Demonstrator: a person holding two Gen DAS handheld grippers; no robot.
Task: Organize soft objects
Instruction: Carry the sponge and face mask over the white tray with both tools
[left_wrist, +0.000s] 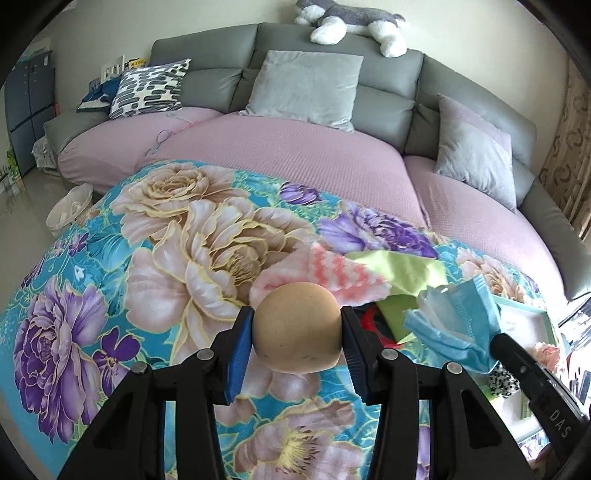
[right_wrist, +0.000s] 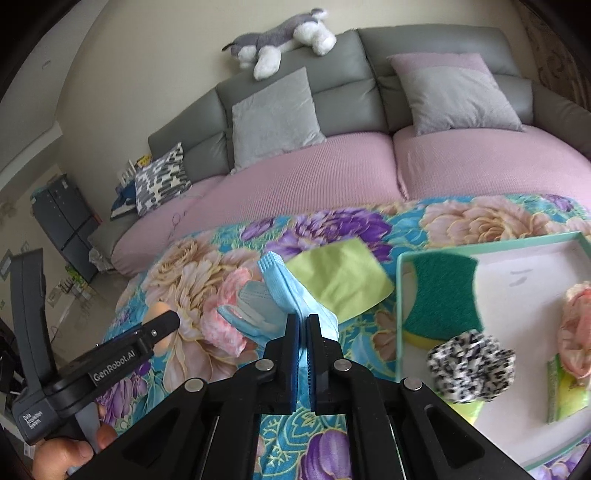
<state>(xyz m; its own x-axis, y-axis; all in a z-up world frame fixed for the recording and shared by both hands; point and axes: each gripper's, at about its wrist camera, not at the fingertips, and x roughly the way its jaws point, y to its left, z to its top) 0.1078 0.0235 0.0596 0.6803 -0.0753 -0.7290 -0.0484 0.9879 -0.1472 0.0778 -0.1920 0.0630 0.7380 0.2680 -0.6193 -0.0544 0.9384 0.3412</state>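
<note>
My left gripper (left_wrist: 297, 332) is shut on a tan egg-shaped soft ball (left_wrist: 297, 328), held above the floral blanket (left_wrist: 147, 258). My right gripper (right_wrist: 303, 343) is shut on a light blue face mask (right_wrist: 291, 295), which hangs lifted over the blanket; that mask (left_wrist: 454, 321) also shows at the right of the left wrist view. A pink-and-white fluffy cloth (left_wrist: 325, 273) and a lime green cloth (right_wrist: 340, 280) lie on the blanket. The mint-rimmed white tray (right_wrist: 400, 295) at right holds a green sponge (right_wrist: 443, 295), a black-and-white scrunchie (right_wrist: 471, 369) and a pink scrunchie (right_wrist: 576, 328).
A grey sofa (left_wrist: 221, 81) with pink seat covers runs behind the blanket, with grey cushions (left_wrist: 306, 85) and a patterned cushion (left_wrist: 151, 88). A plush husky (left_wrist: 351, 22) lies on the backrest. A white basket (left_wrist: 70, 210) stands on the floor at left.
</note>
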